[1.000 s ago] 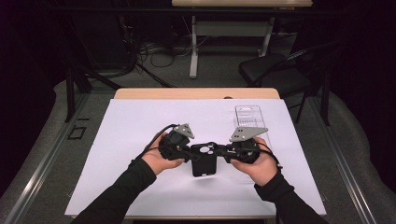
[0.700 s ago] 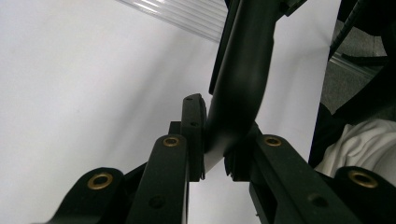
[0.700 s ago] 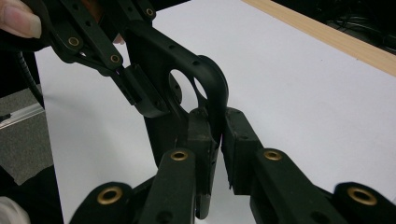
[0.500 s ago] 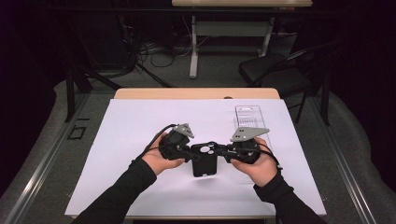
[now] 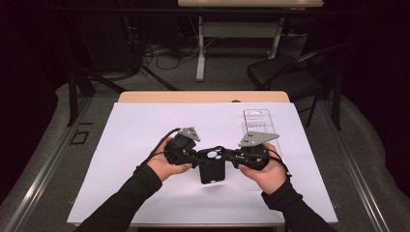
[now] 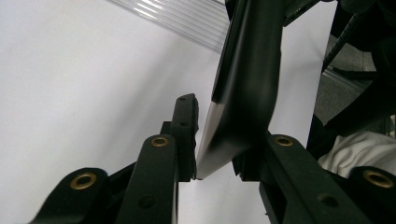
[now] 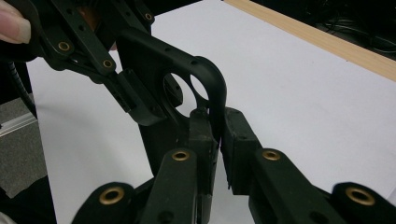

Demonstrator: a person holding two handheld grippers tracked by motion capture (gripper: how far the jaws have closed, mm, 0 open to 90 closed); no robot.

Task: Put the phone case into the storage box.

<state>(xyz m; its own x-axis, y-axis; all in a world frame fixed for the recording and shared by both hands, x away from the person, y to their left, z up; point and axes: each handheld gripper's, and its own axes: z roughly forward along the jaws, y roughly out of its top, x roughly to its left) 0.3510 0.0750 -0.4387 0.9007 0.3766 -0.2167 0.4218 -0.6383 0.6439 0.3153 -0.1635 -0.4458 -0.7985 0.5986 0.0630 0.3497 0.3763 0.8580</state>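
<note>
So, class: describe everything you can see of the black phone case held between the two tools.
The black phone case looks like matte, slightly flexible plastic, with rounded corners and round camera cut-outs near its upper end. It is held just above the white sheet, long side towards the person. The right tool is shut on its edge beside the cut-outs. The left tool straddles the opposite edge; its jaws have just been opening, and a gap shows on one side.
</note>
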